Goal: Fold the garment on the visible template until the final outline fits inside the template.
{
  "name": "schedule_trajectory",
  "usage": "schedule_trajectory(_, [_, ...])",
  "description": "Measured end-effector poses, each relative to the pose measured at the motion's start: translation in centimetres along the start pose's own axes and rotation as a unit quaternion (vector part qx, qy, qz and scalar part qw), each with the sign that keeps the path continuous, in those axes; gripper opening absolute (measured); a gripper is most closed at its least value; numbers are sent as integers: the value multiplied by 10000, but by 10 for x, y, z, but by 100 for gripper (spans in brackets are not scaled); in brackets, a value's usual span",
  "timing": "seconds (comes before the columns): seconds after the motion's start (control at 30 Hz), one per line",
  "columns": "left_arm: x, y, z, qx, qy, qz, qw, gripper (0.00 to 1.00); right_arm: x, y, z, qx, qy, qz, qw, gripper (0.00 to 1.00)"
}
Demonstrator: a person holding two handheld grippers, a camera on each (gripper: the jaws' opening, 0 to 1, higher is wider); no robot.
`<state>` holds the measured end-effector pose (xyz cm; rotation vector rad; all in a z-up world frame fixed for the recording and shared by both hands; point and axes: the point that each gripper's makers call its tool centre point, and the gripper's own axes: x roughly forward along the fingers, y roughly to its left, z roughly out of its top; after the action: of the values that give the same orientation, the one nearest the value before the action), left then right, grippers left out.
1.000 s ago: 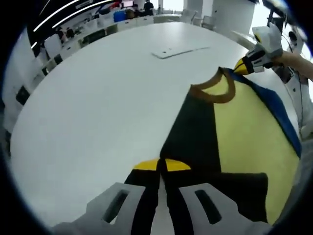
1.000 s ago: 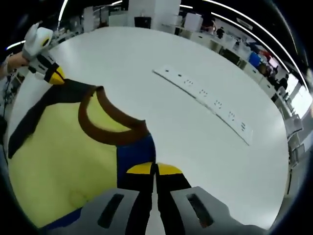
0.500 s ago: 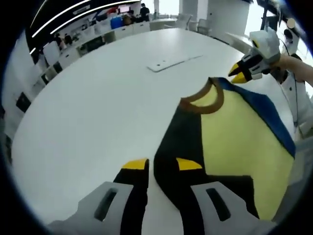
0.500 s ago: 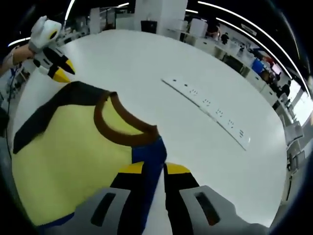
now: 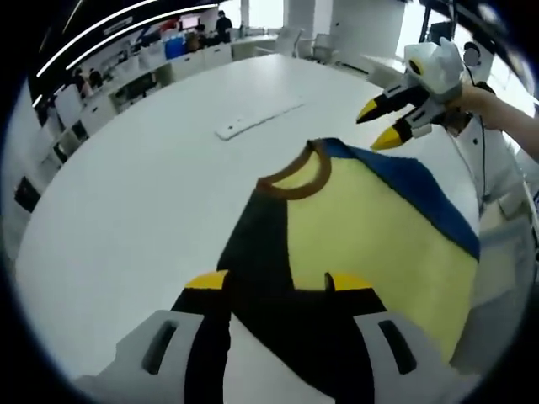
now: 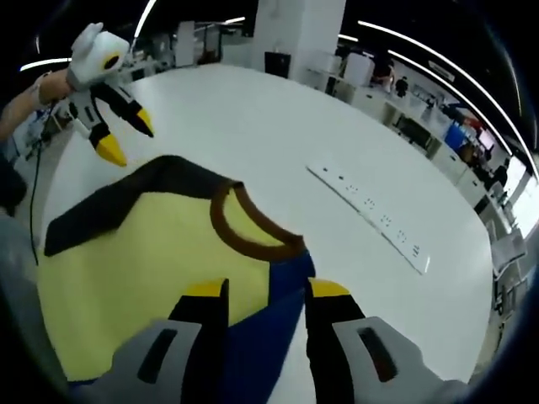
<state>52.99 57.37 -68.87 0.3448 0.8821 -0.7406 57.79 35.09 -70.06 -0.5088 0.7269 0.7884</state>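
A yellow garment lies flat on the white table, with a brown collar, a black shoulder and a blue shoulder. My left gripper is open above the black shoulder, holding nothing. In the right gripper view the same garment shows its collar, black side and blue side. My right gripper is open over the blue side. Each gripper appears in the other's view, raised above the cloth and open: right gripper, left gripper.
A white power strip lies on the table beyond the collar, seen also as the long strip. A person's hand and sleeve hold the right gripper. Desks and chairs ring the table at a distance.
Both grippers were shut on the garment's shoulders a second ago. They have opened, let go and lifted back, and the garment now lies loose on the table.
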Motion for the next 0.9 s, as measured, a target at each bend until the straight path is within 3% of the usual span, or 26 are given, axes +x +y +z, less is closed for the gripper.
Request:
schedule_trajectory(0.37, [-27, -17, 11, 307, -271, 15, 9992, 54, -30, 25, 9, -182, -212, 41, 9996, 59])
schedule_trajectory(0.57, [-31, -27, 8, 385, -166, -66, 9991, 61, -46, 38, 16, -230, -277, 47, 9993, 64])
schedule_trajectory(0.9, [-50, -44, 18, 478, -415, -28, 9980, 74, -72, 55, 26, -277, -435, -50, 9987, 72])
